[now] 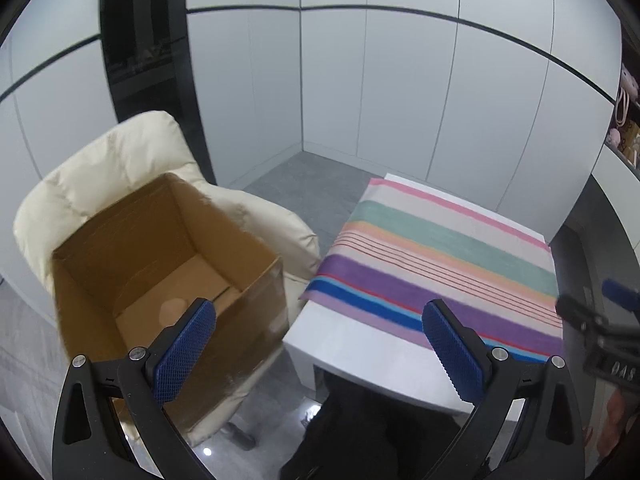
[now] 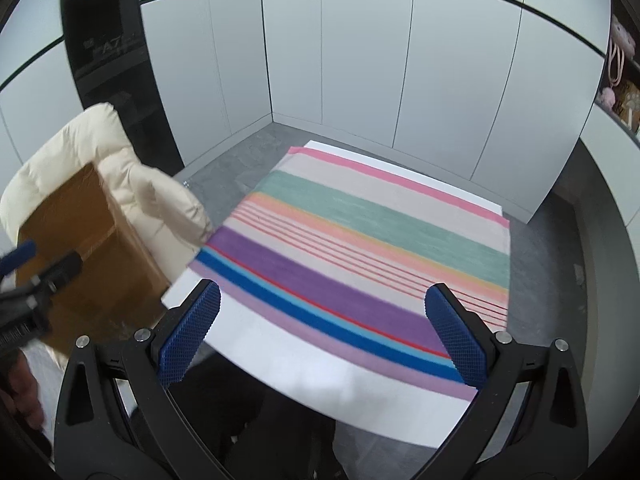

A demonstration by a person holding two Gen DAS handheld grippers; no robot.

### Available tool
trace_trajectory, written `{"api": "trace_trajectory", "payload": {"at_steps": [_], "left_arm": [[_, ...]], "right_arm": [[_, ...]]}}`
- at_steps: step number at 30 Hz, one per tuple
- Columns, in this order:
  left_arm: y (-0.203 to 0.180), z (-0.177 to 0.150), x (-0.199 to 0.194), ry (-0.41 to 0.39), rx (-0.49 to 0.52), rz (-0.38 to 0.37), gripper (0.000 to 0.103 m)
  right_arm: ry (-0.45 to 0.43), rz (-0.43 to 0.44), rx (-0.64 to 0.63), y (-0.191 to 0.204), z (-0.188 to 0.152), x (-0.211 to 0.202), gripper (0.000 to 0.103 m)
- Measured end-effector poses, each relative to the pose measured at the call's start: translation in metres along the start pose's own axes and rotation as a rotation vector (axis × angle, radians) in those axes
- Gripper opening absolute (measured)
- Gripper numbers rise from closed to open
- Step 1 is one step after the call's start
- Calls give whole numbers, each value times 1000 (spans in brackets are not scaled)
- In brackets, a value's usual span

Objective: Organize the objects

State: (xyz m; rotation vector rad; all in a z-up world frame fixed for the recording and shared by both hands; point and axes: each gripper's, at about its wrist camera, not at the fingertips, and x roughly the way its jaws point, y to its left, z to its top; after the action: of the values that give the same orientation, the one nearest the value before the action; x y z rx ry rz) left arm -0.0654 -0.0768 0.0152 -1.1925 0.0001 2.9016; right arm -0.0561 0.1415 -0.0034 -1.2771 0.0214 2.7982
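Objects for organizing: none showing on the cloth or between either pair of fingers at this instant. Holding nothing in the left gripper (image 1: 319, 344), blue textured pads spread wide, hovering above the gap between box and table. Holding nothing likewise in the right gripper (image 2: 323, 336), jaws standing fully apart, hanging over the near edge of the table. Showing as a dark blurred shape at the far right of the left view, that same right tool; showing at the far left of the right view, the left tool in turn, with part of a hand (image 2: 20, 392) behind it.

Lying flat beyond the right gripper's fingers, a multicoloured striped cloth (image 2: 360, 240) in pink, green, purple and blue bands, covering most of a white rectangular table (image 2: 312, 376), probably serving as the working surface. Sitting just beside the table's left edge, an open brown cardboard box (image 1: 168, 264) resting on the seat of a cream padded armchair (image 1: 120, 160), mouth upward and within easy reach, likely placed so as a bin for sorted items. Appearing bare inside, apart from a pale round mark on the box floor.

Judging by the bare cloth and wide jaws: either finishing, or waiting to begin; cannot tell which.
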Motion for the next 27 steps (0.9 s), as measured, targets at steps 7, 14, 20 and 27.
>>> {"api": "trace_trajectory", "payload": {"at_steps": [7, 14, 20, 27], "left_arm": [[-15, -29, -22, 50, 33, 57, 103], [-37, -48, -33, 57, 41, 54, 103], [-44, -48, -26, 82, 67, 43, 103], [-53, -49, -30, 53, 98, 44, 103]], "right_arm": [[-10, 20, 37, -14, -35, -40, 103], [-18, 13, 20, -13, -49, -54, 103], [29, 34, 13, -14, -50, -42, 103], [44, 30, 42, -20, -50, -36, 103]]}}
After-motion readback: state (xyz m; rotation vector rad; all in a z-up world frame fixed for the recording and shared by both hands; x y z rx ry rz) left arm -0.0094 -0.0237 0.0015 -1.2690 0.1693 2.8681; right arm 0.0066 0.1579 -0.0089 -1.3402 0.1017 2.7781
